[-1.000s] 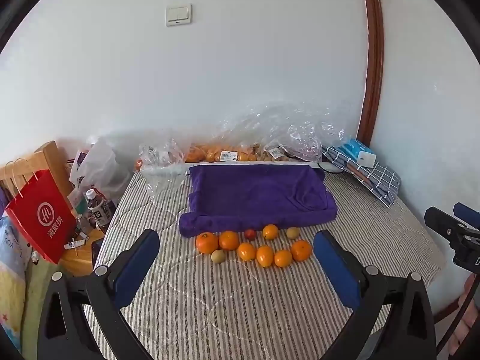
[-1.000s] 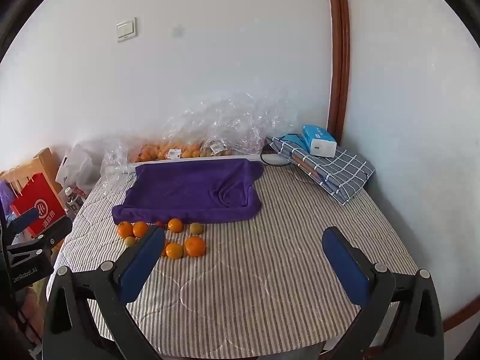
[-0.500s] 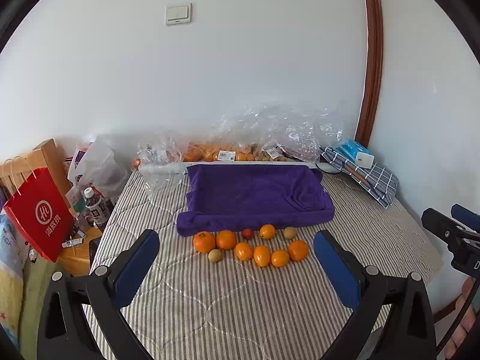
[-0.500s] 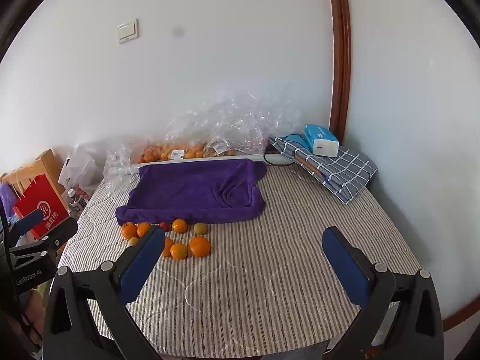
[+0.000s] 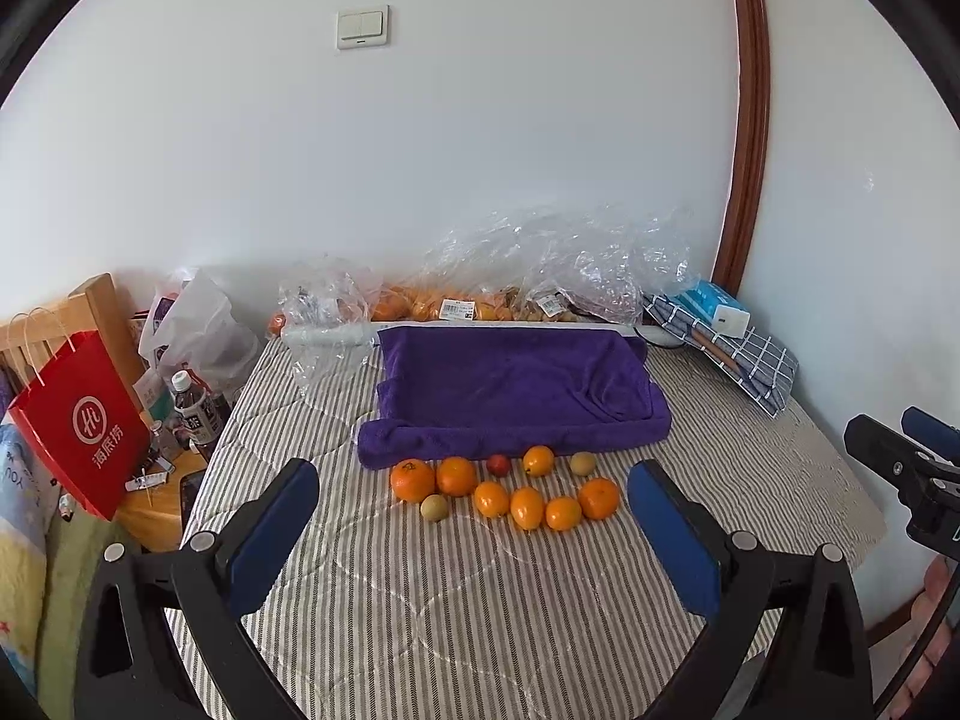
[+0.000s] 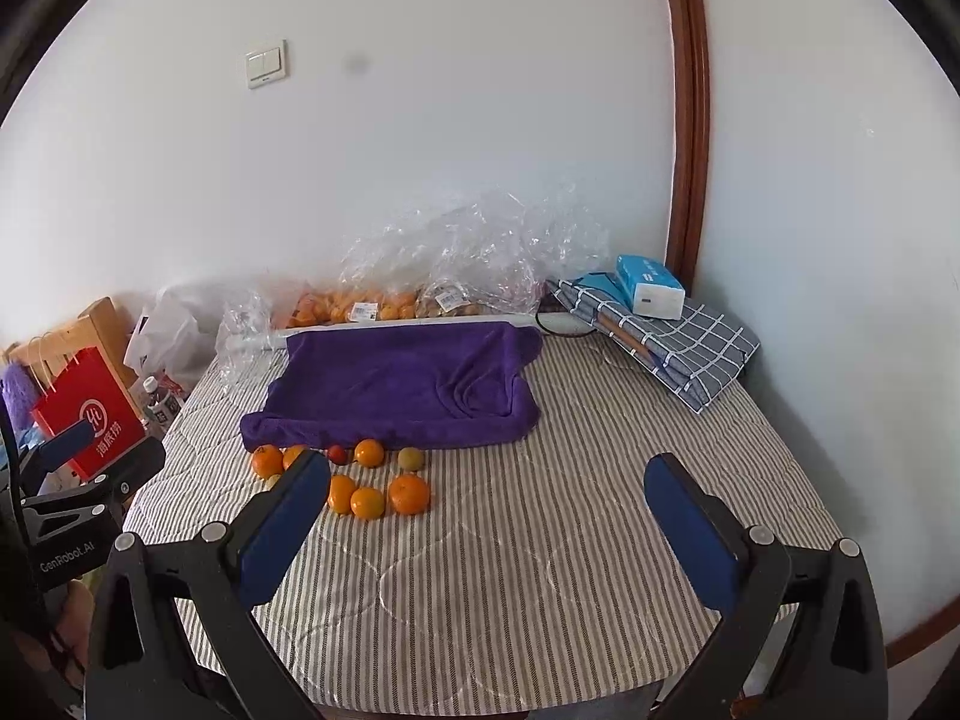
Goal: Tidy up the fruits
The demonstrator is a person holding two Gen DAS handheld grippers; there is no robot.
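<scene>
Several oranges [image 5: 457, 476], a small red fruit [image 5: 498, 465] and two yellowish fruits [image 5: 582, 463] lie in a loose cluster on the striped tablecloth [image 5: 480, 600], just in front of a folded purple towel [image 5: 516, 390]. The cluster also shows in the right wrist view [image 6: 367, 503], with the towel [image 6: 396, 387] behind it. My left gripper [image 5: 474, 531] is open and empty, held above the near table, short of the fruit. My right gripper [image 6: 489, 519] is open and empty, to the right of the fruit.
Clear plastic bags of more fruit [image 5: 456, 306] lie along the wall behind the towel. A checked cloth with a blue tissue pack [image 6: 651, 288] sits at the back right corner. A red paper bag [image 5: 84, 420], bottles and a wooden chair stand left of the table.
Both grippers have drawn slightly back and tilted, so the fruit cluster and towel sit a little lower and nearer the middle of each view. Both stay open.
</scene>
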